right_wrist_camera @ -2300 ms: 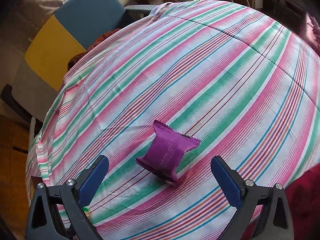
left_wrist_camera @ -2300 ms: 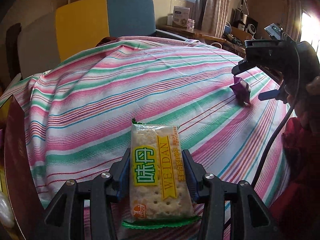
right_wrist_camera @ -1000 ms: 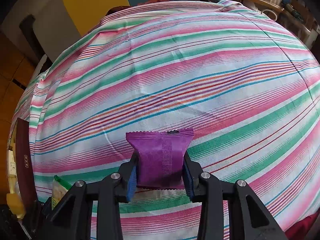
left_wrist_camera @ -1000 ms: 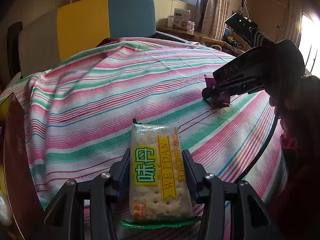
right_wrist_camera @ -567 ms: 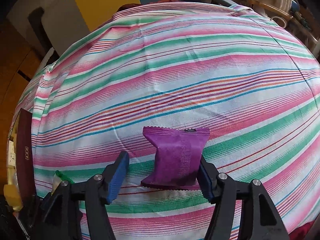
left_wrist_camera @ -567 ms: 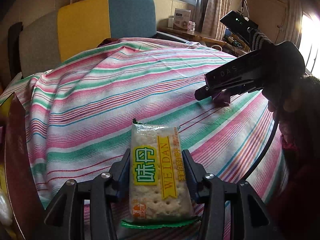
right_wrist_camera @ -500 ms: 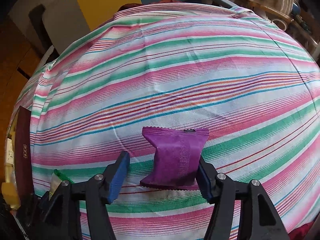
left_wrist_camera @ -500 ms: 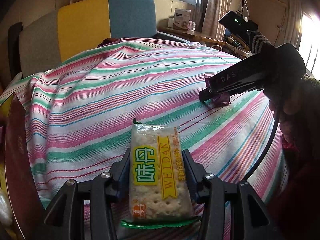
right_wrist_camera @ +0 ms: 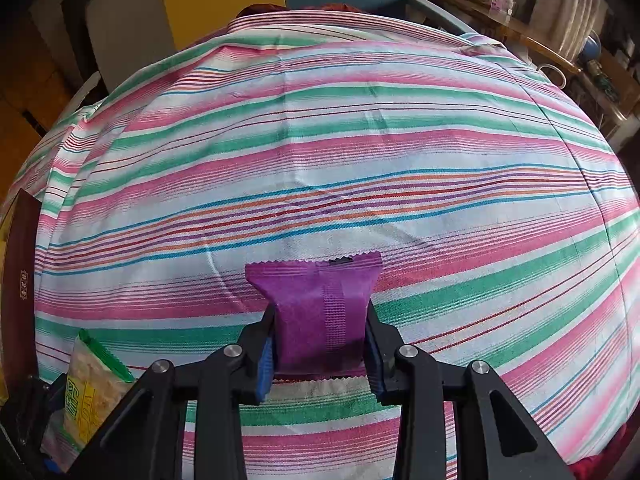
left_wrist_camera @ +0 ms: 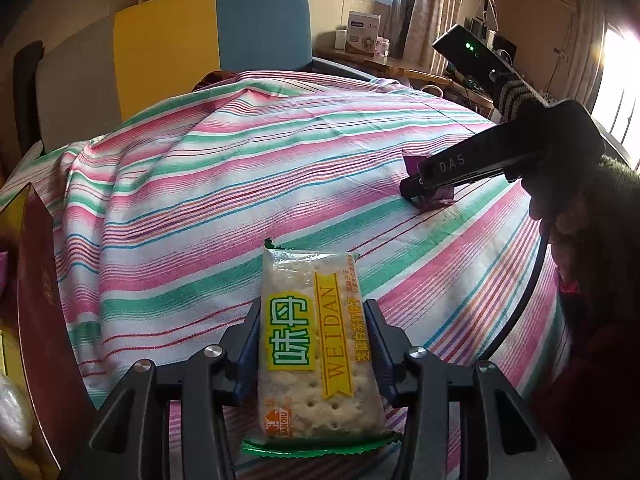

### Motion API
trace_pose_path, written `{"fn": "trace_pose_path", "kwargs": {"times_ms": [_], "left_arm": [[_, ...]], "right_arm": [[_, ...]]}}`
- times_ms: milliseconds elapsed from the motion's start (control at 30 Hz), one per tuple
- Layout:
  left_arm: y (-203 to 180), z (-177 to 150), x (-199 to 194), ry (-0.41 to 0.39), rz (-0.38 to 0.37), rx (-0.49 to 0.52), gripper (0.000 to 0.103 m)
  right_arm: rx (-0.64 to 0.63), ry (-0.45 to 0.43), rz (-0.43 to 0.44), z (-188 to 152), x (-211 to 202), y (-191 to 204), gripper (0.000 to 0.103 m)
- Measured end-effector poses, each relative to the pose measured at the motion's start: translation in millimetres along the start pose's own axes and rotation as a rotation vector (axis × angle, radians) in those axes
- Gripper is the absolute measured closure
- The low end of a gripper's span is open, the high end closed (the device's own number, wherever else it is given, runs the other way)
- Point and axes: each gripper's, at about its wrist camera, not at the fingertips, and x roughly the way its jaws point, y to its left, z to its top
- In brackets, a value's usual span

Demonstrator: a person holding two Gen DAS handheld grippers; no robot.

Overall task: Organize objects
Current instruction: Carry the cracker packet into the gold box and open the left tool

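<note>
A clear cracker packet (left_wrist_camera: 316, 360) with yellow and green print sits upright between the pads of my left gripper (left_wrist_camera: 314, 312), which is shut on it just above the striped tablecloth (left_wrist_camera: 240, 184). The cracker packet (right_wrist_camera: 90, 388) also shows at the lower left of the right wrist view. My right gripper (right_wrist_camera: 320, 314) has its jaws closing, and both pads press the sides of a purple packet (right_wrist_camera: 320, 300) resting on the cloth. In the left wrist view the right gripper (left_wrist_camera: 420, 194) points down at the purple packet (left_wrist_camera: 440, 202) on the right side of the table.
A dark red box (left_wrist_camera: 40, 320) stands at the table's left edge. Behind the table is a grey, yellow and blue chair (left_wrist_camera: 200, 40). A side table with a carton (left_wrist_camera: 362, 36) stands near the window. A person's hand (left_wrist_camera: 568, 220) and dark sleeve fill the right.
The right gripper's jaws stood apart half a second ago with the purple packet leaning on one pad; now they have come together on it. The left gripper and cracker packet have not moved.
</note>
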Motion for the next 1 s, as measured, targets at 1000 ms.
{"fn": "trace_pose_path", "kwargs": {"times_ms": [1000], "left_arm": [[262, 15, -101, 0.023, 0.058, -0.857, 0.056]], "right_arm": [[-0.08, -0.02, -0.059, -5, -6, 29, 0.064]]}}
